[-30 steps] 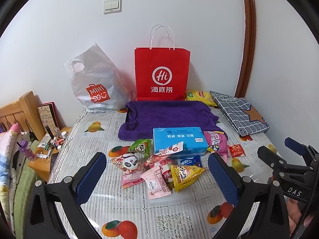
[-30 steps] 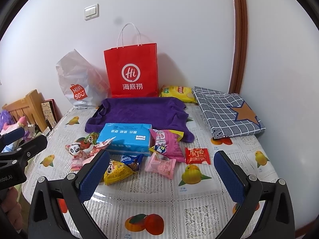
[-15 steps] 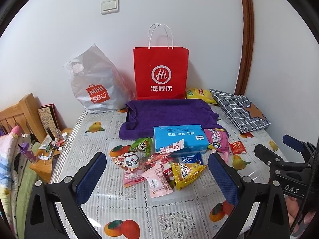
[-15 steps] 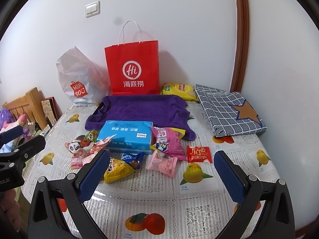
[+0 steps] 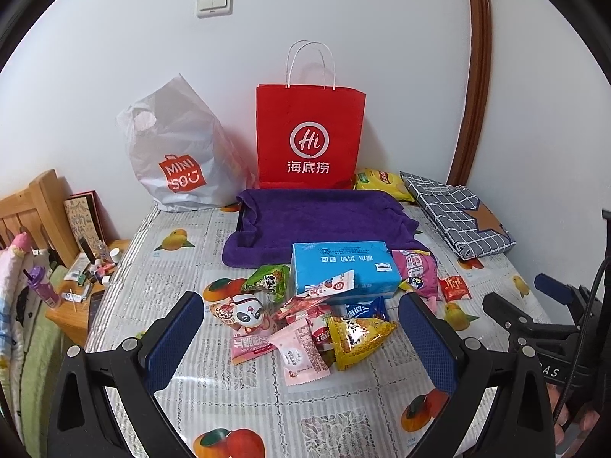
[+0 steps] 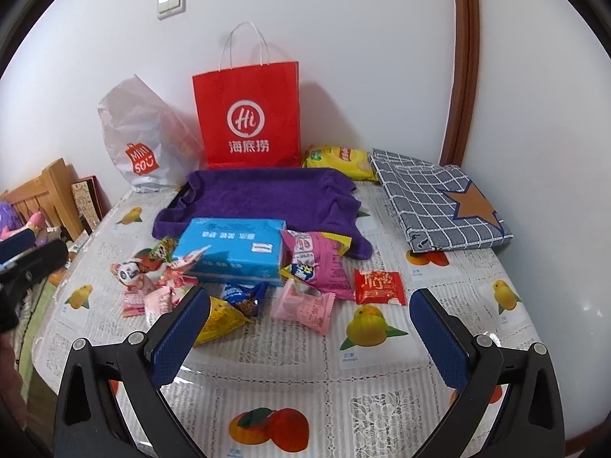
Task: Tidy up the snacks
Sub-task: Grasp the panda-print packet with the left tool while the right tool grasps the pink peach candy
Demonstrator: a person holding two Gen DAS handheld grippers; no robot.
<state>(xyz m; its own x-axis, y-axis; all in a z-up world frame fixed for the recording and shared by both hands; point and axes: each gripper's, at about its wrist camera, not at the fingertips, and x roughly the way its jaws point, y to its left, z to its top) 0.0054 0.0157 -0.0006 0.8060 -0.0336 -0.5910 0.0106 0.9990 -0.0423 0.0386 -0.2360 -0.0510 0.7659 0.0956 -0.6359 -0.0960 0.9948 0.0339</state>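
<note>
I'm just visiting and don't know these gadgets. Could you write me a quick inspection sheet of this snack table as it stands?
Surface: table under a fruit-print cover, partly bare at the near edge.
Job's things: snack packets heaped loosely before a blue box; small red packet lies apart; yellow chip bag at the back; purple towel over a tray.
Clutter: red paper bag, white plastic bag, checked folded cloth.
Grippers: left gripper and right gripper both open, fingers holding nothing.
Cables: one black cable by the right gripper.
Surroundings: white wall, light switch, crowded bedside stand.
</note>
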